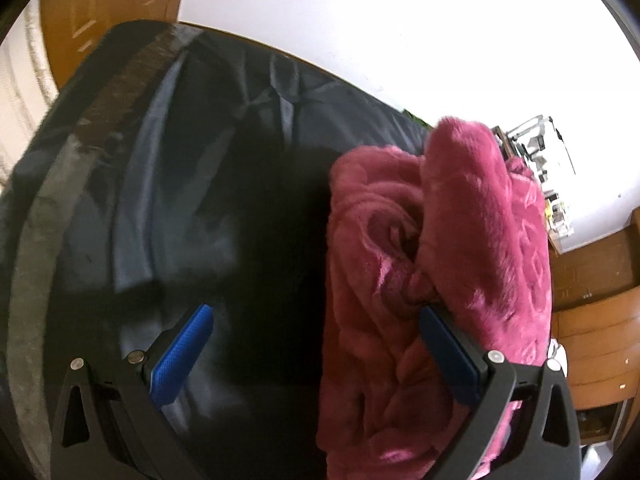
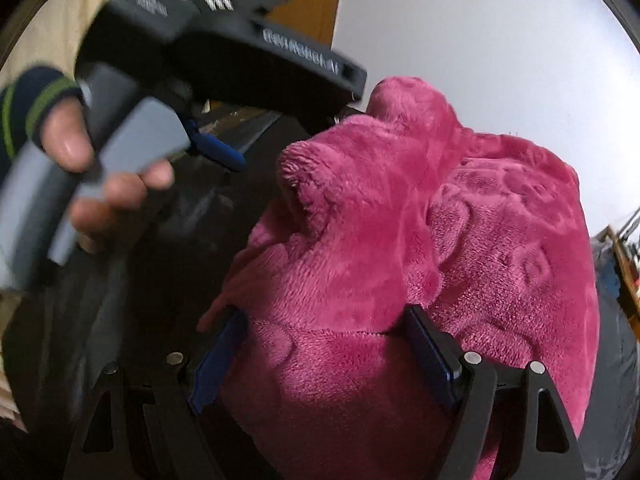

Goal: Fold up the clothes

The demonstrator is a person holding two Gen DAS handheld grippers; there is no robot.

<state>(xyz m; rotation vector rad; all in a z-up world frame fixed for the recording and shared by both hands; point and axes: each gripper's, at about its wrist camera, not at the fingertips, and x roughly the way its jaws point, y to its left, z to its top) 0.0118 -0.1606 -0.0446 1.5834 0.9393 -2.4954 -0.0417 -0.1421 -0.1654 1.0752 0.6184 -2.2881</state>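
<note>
Pink fluffy garment [image 2: 400, 240] bunched up on a dark sheet [image 1: 180, 160].
Both jaws stand wide open — the right hand-held gripper [image 2: 320, 344] around the garment, the left hand-held gripper [image 1: 316, 324] at its edge.

Fleece garment [image 2: 400, 220] heaped on the sofa [image 1: 180, 160], between both hand-held grippers; left hand-held gripper [image 2: 224, 52] behind-left.

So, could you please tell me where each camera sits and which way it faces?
Left wrist: on the left gripper, looking along its open fingers at a dark surface; pink fleece garment at right.
Right wrist: on the right gripper, facing the fleece between its fingers; a hand holds the other gripper.
Shared: the fleece, the dark surface.
</note>
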